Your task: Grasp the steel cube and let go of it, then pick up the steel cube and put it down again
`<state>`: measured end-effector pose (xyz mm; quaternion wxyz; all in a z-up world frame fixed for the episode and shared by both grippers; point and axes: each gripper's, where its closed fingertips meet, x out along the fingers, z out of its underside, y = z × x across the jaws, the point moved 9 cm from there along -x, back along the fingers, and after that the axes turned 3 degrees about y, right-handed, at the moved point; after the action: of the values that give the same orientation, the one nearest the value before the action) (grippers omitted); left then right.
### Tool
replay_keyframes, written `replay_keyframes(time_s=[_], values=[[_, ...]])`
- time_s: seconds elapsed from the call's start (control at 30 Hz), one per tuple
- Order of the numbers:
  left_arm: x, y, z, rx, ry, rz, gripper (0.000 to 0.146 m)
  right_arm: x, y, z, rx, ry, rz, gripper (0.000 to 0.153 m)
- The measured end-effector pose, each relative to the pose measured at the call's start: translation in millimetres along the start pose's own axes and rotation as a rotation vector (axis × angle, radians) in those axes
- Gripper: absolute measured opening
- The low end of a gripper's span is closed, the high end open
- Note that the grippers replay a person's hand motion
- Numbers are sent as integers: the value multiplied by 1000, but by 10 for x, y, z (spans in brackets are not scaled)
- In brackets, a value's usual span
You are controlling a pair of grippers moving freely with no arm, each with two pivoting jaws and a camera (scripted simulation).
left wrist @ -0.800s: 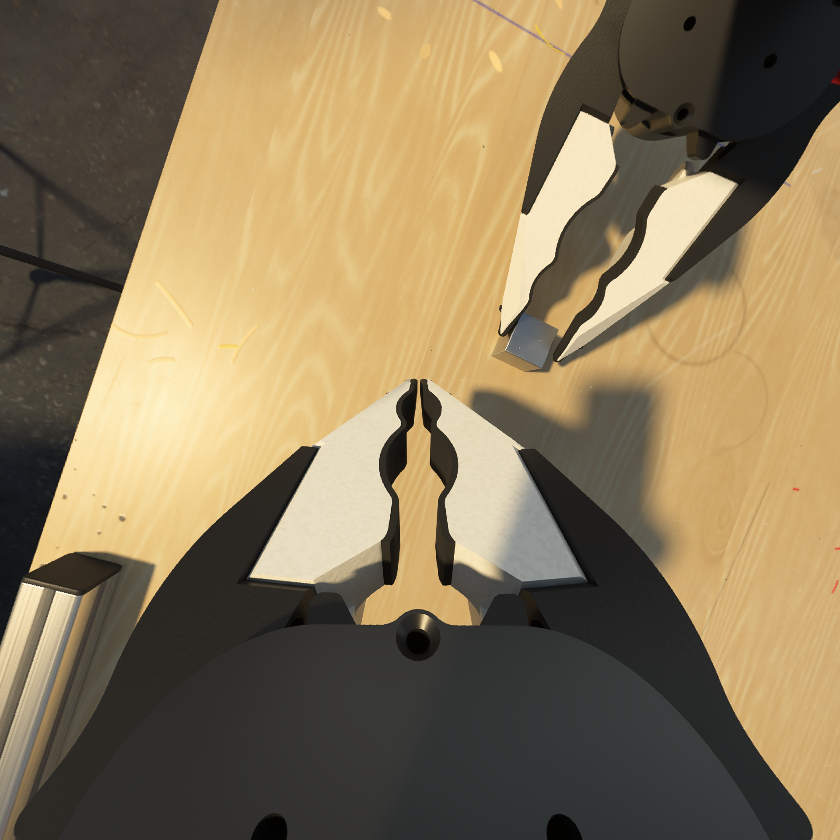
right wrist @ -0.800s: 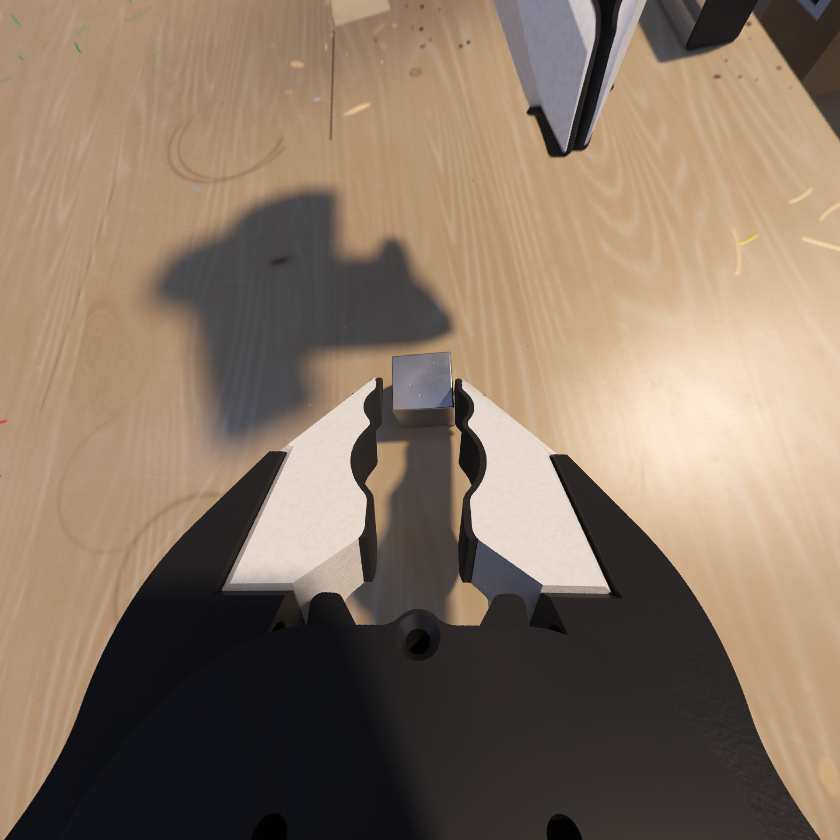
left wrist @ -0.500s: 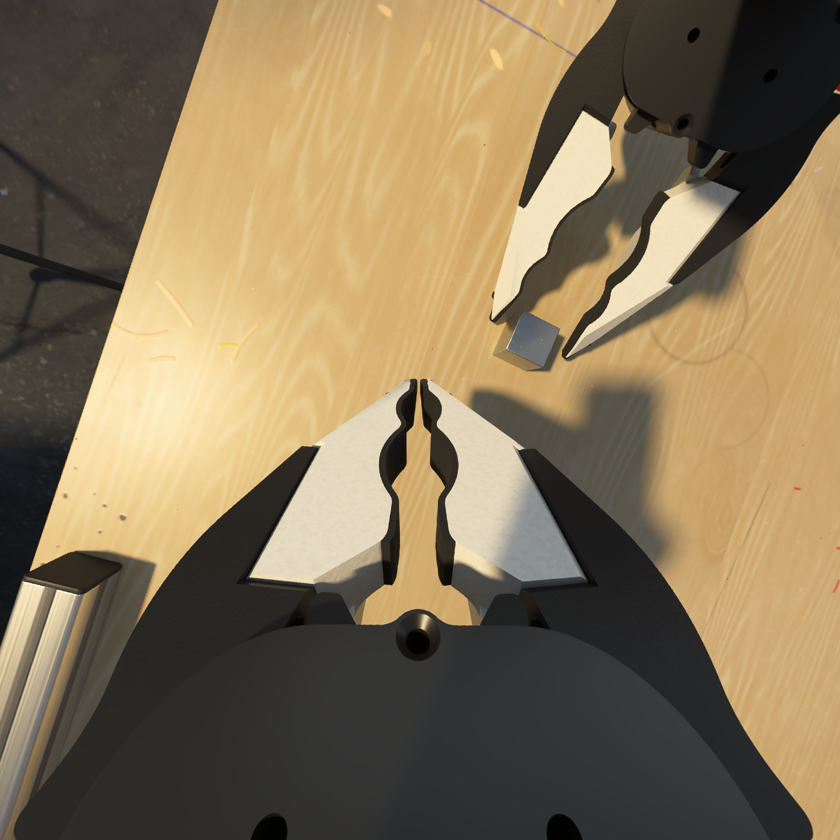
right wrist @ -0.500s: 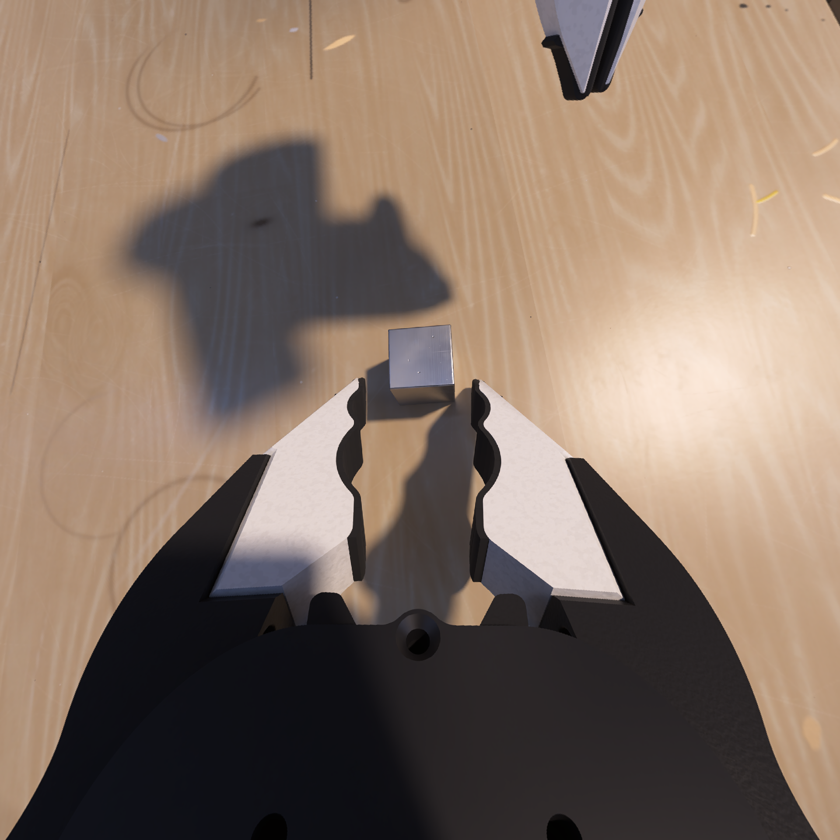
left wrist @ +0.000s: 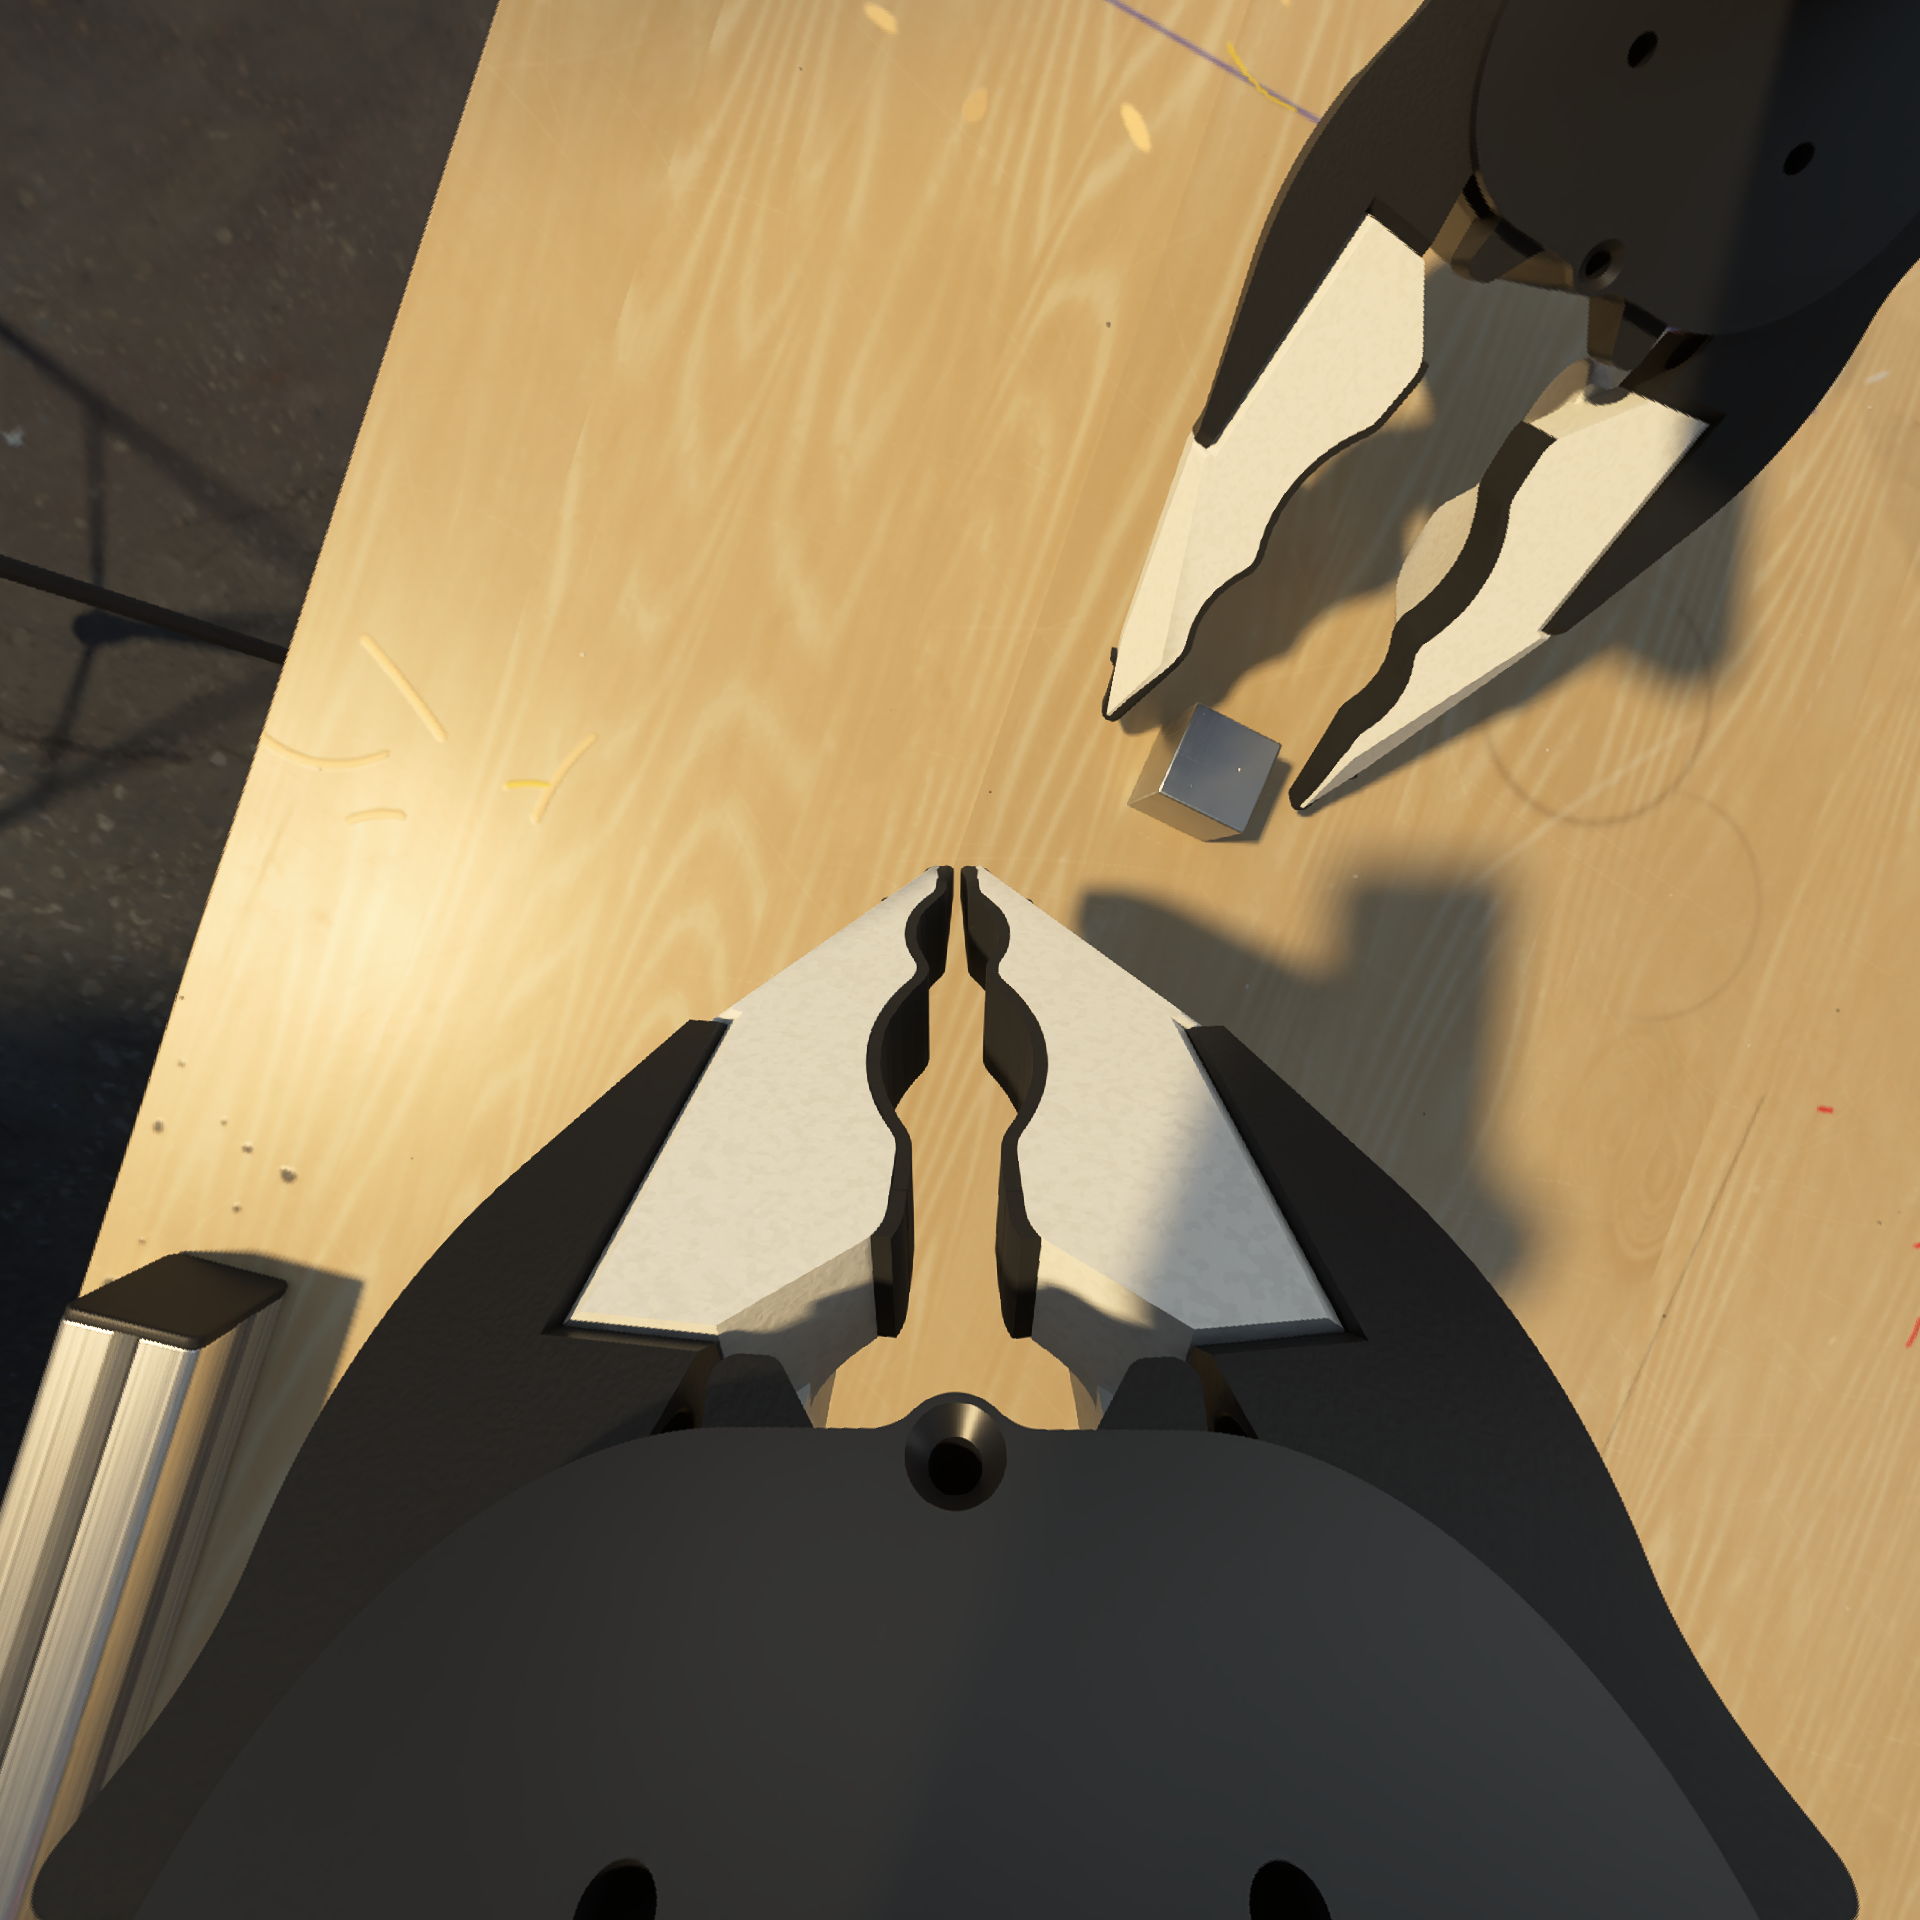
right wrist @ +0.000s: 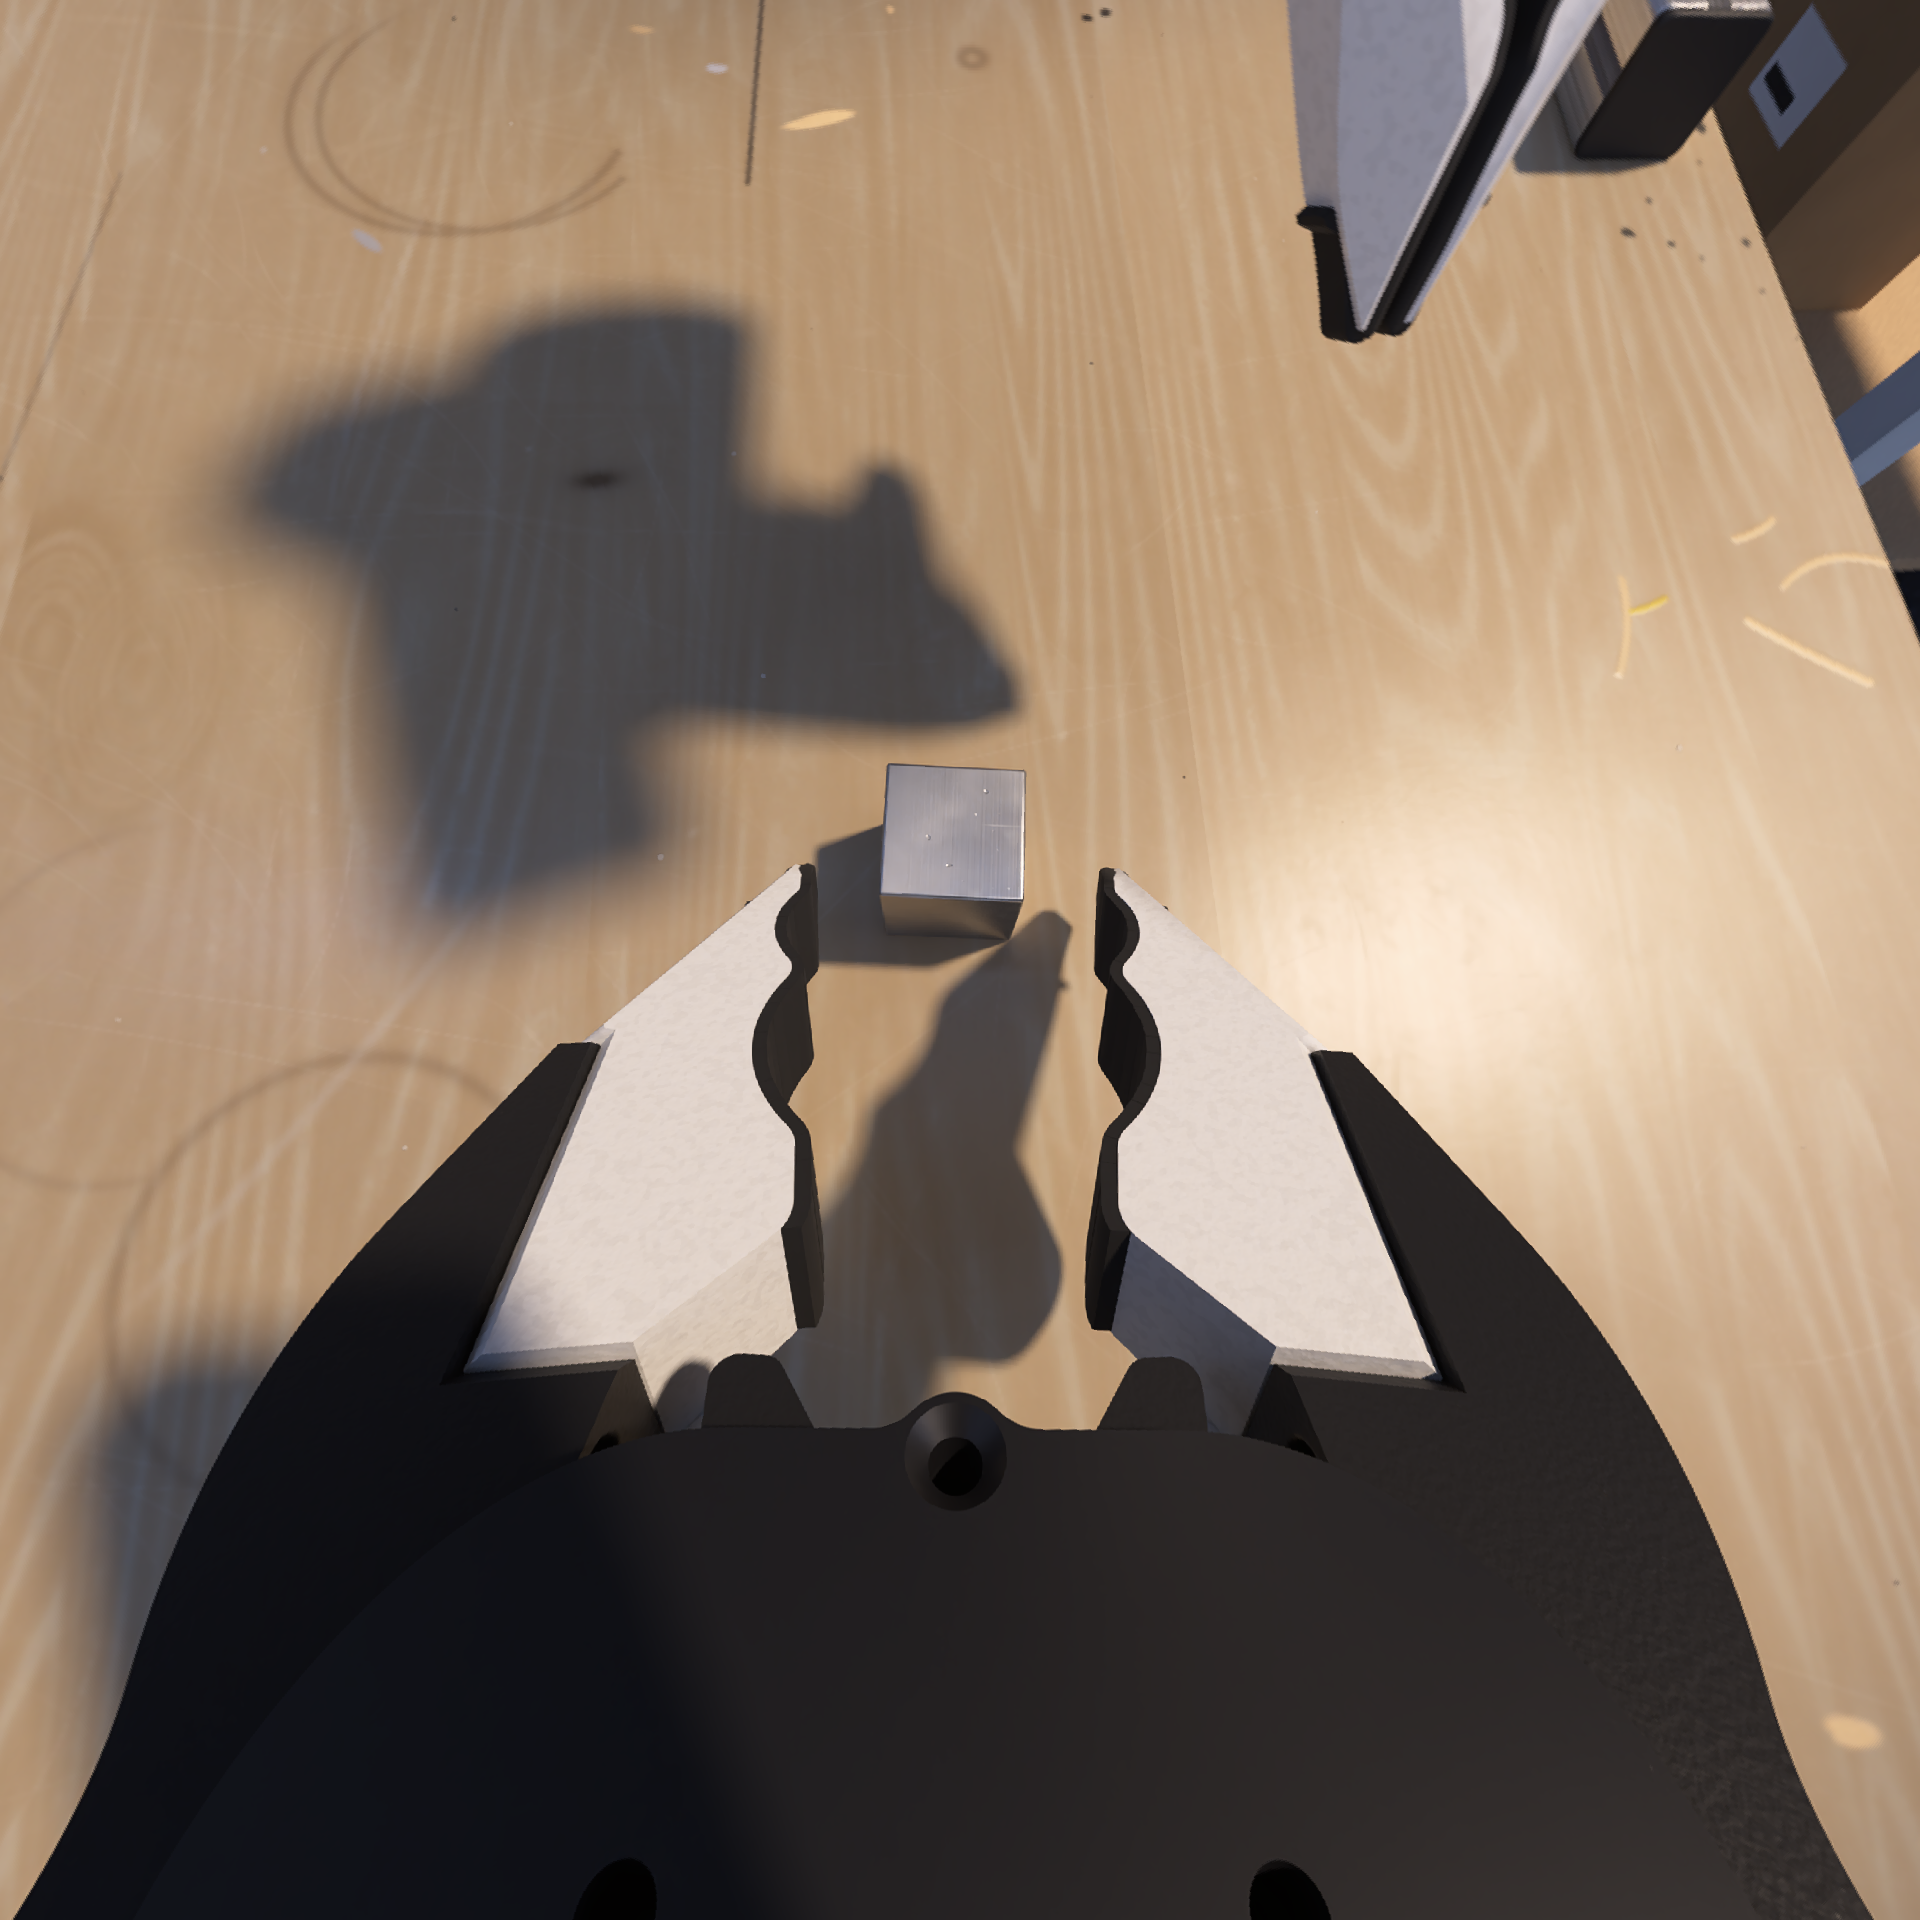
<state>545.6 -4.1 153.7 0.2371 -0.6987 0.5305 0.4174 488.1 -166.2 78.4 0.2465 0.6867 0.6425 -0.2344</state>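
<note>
the steel cube (right wrist: 954, 850) was seen resting on the wooden table (right wrist: 1351, 831), just beyond the spread jaws of the right gripper (right wrist: 954, 896), untouched. the left gripper (left wrist: 954, 875) was held closed and empty nearby. the pick-up and put-down were judged as left to do.

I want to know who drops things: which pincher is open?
The right gripper, by the steel cube; the left gripper is shut.
</note>
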Motion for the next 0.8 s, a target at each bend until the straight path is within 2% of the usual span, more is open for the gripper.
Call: replay_keyframes(time_s=[0.23,0.4,0.43,0.53,0.8], values=[[-10,2,-9,3,5,-3,1,68,-18,-19,-51,-6,3,56],[1,2,-14,4,3,-1,1,105,16,-23,-8,3,-32,55],[-1,5,-17,6,4,-2,1,108,19,-19,3,3,-44,52],[-10,12,-21,8,8,-3,1,110,30,-14,39,0,-45,30],[-6,16,-19,10,7,-1,1,53,89,22,204,-13,97,28]])
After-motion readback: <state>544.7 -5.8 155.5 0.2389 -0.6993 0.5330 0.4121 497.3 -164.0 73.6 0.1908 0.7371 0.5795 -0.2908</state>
